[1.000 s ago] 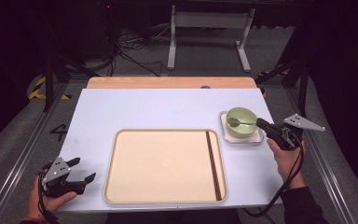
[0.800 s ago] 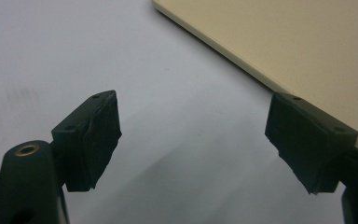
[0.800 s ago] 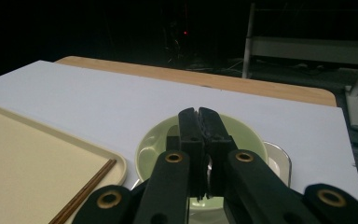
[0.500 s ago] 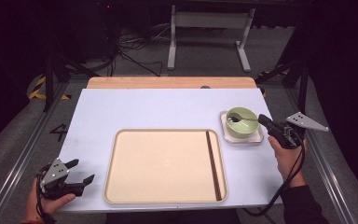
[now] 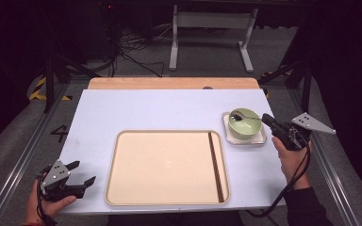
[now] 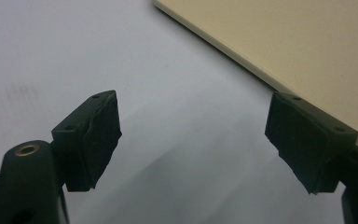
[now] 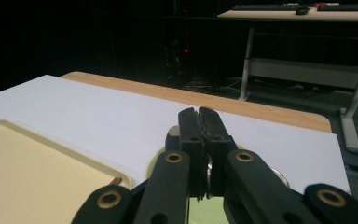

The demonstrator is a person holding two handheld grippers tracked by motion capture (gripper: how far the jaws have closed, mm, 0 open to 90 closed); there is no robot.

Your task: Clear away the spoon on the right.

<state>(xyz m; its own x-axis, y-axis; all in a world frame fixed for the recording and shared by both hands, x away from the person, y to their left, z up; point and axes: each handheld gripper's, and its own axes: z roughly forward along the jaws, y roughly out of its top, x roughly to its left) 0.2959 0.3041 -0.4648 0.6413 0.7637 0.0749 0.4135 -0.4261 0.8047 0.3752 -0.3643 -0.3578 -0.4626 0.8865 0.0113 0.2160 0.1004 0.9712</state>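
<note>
Beside the tray's [image 5: 167, 202] right edge, right gripper [image 5: 266, 120] grips spoon [image 5: 245, 116].

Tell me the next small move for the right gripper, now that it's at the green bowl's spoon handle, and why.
Probably lift slightly: the right gripper looks shut on the metal spoon, whose head rests inside the round green bowl on its square white dish. The beige tray holding dark chopsticks has room.

A dark numeral "4" [image 5: 59, 134] was marked on the grey floor mat just left of the white table [image 5: 136, 113]. Nothing else could be read.
</note>
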